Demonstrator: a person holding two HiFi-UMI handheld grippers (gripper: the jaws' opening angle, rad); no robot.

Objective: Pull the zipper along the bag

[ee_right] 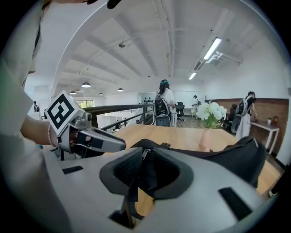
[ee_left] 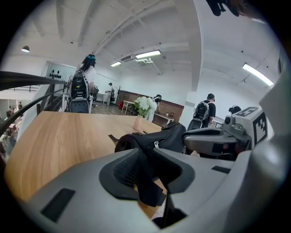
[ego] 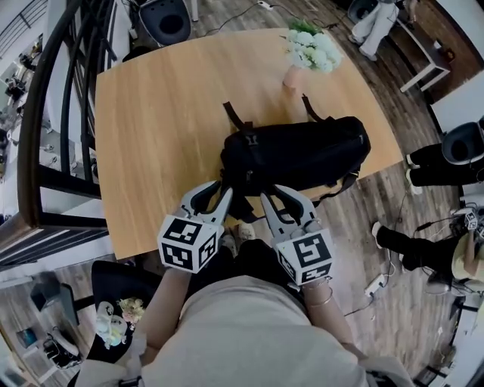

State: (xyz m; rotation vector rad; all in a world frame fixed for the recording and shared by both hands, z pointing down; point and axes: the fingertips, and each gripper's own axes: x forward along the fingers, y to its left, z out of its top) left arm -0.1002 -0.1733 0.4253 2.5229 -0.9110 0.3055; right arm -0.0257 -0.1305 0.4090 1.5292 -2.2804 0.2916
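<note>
A black bag (ego: 302,155) lies on the wooden table (ego: 151,136) close to its near edge, seen end-on in the left gripper view (ee_left: 170,136) and stretching to the right in the right gripper view (ee_right: 236,159). Both grippers meet at its near left end. My left gripper (ego: 219,189) (ee_left: 148,152) is shut on a black strap of the bag. Right beside it, my right gripper (ego: 276,193) (ee_right: 145,154) is shut on the black pull tab hanging from the metal zipper slider (ee_right: 144,154) (ee_left: 155,144). The strap ends are hidden between the pads.
A pink vase of white flowers (ego: 310,49) stands at the table's far side behind the bag. A black railing (ego: 68,113) runs along the left. A seated person's legs (ego: 423,159) are on the right, and an office chair (ego: 162,19) stands beyond the table.
</note>
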